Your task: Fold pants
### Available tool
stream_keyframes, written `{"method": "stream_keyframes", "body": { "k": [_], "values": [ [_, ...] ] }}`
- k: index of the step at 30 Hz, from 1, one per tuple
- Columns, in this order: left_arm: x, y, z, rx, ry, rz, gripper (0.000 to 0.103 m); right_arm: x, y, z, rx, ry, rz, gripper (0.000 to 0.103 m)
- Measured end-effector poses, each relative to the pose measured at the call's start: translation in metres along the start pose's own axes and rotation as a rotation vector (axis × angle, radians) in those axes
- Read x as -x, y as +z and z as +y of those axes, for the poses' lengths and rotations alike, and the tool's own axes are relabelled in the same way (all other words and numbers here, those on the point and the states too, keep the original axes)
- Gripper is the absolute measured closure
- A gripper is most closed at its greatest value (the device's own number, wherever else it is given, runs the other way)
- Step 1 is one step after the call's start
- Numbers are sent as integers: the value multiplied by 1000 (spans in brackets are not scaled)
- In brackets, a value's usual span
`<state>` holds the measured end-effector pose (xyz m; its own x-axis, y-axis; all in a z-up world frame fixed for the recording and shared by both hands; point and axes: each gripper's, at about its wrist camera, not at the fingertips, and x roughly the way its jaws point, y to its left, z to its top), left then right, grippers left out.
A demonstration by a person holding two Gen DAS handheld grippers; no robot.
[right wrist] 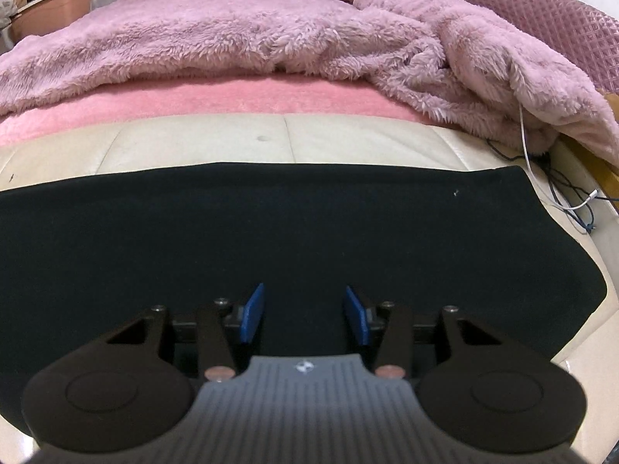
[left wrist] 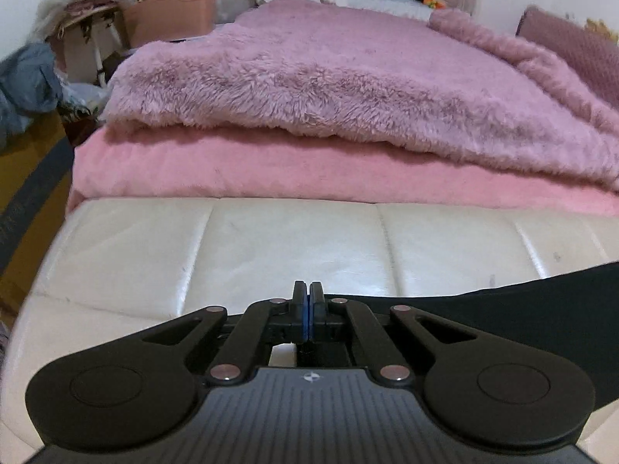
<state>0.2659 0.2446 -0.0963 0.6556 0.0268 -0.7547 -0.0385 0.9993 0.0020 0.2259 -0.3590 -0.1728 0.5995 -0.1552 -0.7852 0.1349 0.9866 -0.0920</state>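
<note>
Black pants (right wrist: 309, 224) lie flat across a cream leather bench (right wrist: 348, 139), filling the middle of the right wrist view. My right gripper (right wrist: 304, 301) hovers low over the near part of the pants, its blue pads (right wrist: 253, 317) well apart with only the flat cloth below them. In the left wrist view a taut band of the pants (left wrist: 522, 301) runs in from the right and ends at my left gripper (left wrist: 308, 286). Its jaws are shut, pad against pad, and appear to pinch the cloth's edge. The bench (left wrist: 271, 239) to their left is bare.
A fluffy mauve blanket (left wrist: 348, 77) over a pink cover (left wrist: 271, 170) lies on the bed beyond the bench. White and dark cables (right wrist: 561, 197) trail off the bench's right end. A pink tub (left wrist: 170, 11), a stool and piled clothes stand far left.
</note>
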Motion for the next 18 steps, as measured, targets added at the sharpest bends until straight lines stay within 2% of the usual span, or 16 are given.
{"method": "stream_keyframes", "body": {
  "k": [1, 3, 6, 11, 18],
  "values": [
    [-4, 2, -1, -9, 3, 10, 103, 1, 3, 2, 15, -7, 3, 70],
    [-8, 4, -3, -20, 3, 18, 103, 4, 9, 10, 83, -8, -11, 76],
    [-12, 6, -6, -26, 16, 30, 103, 8, 22, 28, 264, 104, -56, 75],
    [-16, 6, -7, -31, 40, 61, 103, -7, 57, 59, 611, 282, -23, 75],
    [-18, 6, -10, -30, 62, 76, 103, -40, 105, 88, 807, 436, 49, 75]
  ]
}}
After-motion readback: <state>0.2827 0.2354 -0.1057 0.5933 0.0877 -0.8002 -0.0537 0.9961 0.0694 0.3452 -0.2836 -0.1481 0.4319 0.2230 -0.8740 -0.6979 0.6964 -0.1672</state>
